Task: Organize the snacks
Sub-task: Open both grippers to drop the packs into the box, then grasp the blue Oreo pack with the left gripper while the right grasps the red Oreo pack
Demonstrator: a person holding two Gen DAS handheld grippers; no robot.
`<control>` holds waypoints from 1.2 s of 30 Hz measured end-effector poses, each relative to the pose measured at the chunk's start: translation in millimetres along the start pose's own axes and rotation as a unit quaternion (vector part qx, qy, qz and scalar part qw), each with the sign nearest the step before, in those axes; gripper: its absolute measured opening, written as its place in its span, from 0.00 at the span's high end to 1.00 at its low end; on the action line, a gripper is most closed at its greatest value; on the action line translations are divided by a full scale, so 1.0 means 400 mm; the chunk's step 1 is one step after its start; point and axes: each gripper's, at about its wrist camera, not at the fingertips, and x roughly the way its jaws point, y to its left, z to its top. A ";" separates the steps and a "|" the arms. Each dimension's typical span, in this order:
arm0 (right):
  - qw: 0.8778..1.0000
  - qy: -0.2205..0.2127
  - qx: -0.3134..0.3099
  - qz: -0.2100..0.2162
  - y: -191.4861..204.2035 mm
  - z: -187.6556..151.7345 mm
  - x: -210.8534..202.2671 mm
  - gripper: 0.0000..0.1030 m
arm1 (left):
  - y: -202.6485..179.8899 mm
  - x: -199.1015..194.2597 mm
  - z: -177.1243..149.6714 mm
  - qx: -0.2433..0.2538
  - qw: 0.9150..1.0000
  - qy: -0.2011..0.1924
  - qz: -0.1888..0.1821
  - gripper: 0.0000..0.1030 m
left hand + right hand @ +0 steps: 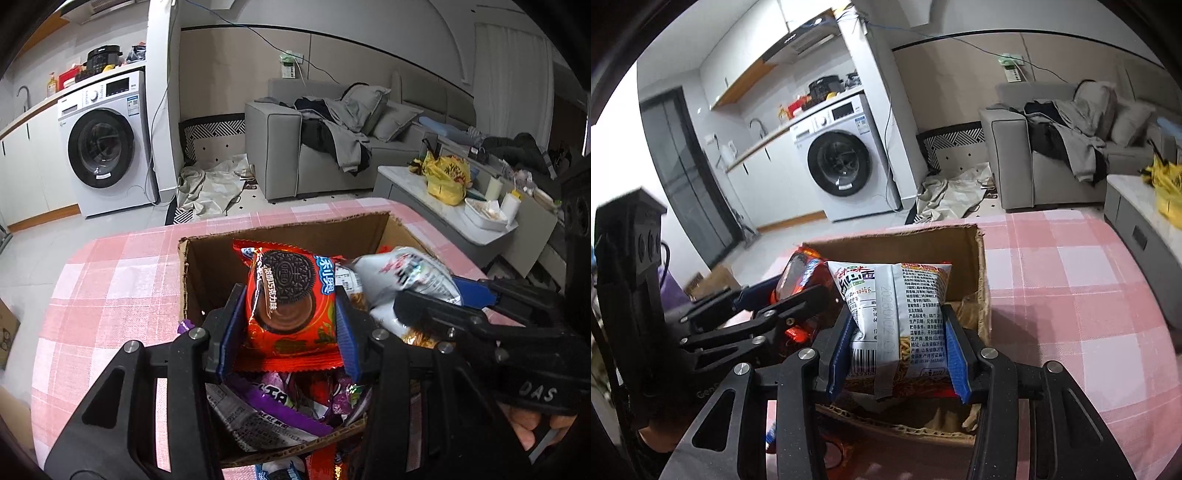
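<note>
An open cardboard box (207, 266) stands on the table with the pink plaid cloth (118, 280). My left gripper (289, 325) is shut on a red Oreo packet (288, 280), held upright over the box with both blue pads against its sides. Just to its right, my right gripper (432, 295) grips a white noodle snack packet (402, 273). In the right wrist view this gripper (897, 332) is shut on the noodle packet (897, 295) above the box (923, 240), its back label facing me. The left gripper (783, 299) with the Oreo packet (801, 269) is close on its left.
Purple and red snack packets (273, 402) lie loose in the box beneath the grippers. More packets (280, 472) lie on the cloth at the near edge. Beyond the table are a low coffee table (424, 184), a grey sofa (288, 147) and a washing machine (107, 144).
</note>
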 end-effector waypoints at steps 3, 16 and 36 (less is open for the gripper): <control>1.000 -0.013 -0.009 0.001 0.005 0.002 -0.024 0.48 | -0.004 -0.007 0.005 -0.005 1.000 -0.004 -0.004 0.59; 0.999 -0.034 -0.006 -0.018 0.003 -0.043 -0.169 0.00 | 0.001 -0.179 -0.063 -0.014 1.000 -0.005 0.000 0.01; 0.998 0.057 0.030 0.015 0.052 -0.215 -0.111 0.00 | 0.095 -0.298 -0.335 -0.059 0.997 0.037 0.044 0.00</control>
